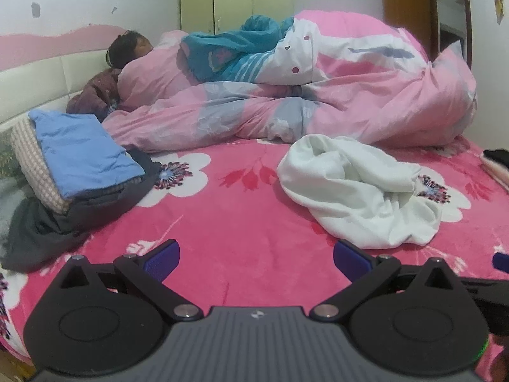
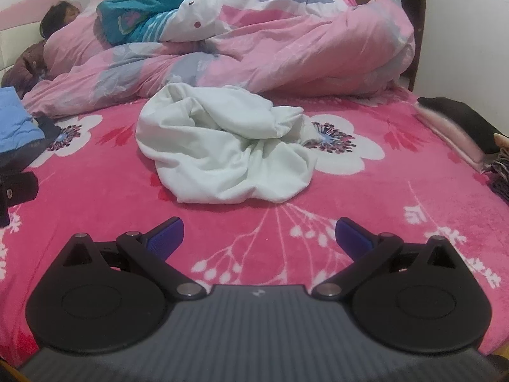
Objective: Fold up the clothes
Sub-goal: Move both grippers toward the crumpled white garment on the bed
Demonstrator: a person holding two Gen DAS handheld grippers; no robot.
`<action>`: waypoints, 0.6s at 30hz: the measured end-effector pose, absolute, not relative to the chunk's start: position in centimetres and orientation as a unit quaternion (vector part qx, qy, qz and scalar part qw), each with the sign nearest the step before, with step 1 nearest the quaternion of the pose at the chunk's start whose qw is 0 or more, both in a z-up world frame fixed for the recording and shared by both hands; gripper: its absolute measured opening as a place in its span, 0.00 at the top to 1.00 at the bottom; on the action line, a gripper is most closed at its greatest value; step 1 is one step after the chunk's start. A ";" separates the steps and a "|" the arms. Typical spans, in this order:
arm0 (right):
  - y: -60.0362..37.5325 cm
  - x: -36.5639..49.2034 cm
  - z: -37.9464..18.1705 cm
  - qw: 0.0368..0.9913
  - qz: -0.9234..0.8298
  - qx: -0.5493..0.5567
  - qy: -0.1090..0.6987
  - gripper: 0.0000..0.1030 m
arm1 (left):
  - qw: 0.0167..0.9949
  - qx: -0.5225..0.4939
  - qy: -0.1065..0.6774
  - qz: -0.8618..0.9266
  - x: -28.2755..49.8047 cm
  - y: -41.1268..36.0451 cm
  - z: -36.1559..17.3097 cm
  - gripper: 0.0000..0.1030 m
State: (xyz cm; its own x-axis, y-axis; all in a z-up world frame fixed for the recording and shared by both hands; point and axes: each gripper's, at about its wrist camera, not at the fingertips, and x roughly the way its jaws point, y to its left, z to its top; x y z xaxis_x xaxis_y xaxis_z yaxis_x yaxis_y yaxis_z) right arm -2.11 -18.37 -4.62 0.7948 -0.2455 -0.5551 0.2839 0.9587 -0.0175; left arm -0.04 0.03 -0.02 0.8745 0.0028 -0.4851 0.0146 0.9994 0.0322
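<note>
Both tongs, left tongs point(image 1: 256, 261) and right tongs point(image 2: 259, 238), spread wide, holding nothing. White garment point(image 2: 222, 152) lies crumpled mid-bed point(image 2: 254, 254), just before the pink quilt point(image 2: 302, 41); soft, light, floppy — best pinched at an outer edge.

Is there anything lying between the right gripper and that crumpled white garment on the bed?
Nothing visible. Only bare pink floral blanket lies between the open right gripper and the white garment. The folded clothes pile sits off to the right, out of the path.

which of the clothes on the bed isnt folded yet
The white garment, crumpled mid-bed. The blue piece lies flat on the folded stack at left.
</note>
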 end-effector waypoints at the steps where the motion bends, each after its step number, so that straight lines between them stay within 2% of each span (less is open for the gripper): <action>1: -18.4 -2.1 -4.5 0.947 -0.140 0.034 0.289 0.01 | 0.968 0.018 0.250 -0.002 -0.2 0.1 0.0 0.00; 6: -18.7 -2.0 -3.9 0.946 -0.141 0.038 0.290 0.01 | 0.965 0.044 0.258 0.020 -0.6 0.0 0.8 0.00; 18: -19.9 -1.8 -3.7 0.943 -0.153 0.050 0.293 0.01 | 0.957 0.034 0.284 0.038 0.8 -0.7 -0.3 0.00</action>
State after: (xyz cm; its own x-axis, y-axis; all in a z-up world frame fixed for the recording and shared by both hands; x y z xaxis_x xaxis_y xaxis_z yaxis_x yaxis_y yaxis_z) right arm -1.79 -19.91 -3.71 0.7820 -0.2591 -0.5668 0.3174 0.9483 0.0044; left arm 0.78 -0.65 -0.34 0.8353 0.0920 -0.5420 -0.0537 0.9948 0.0862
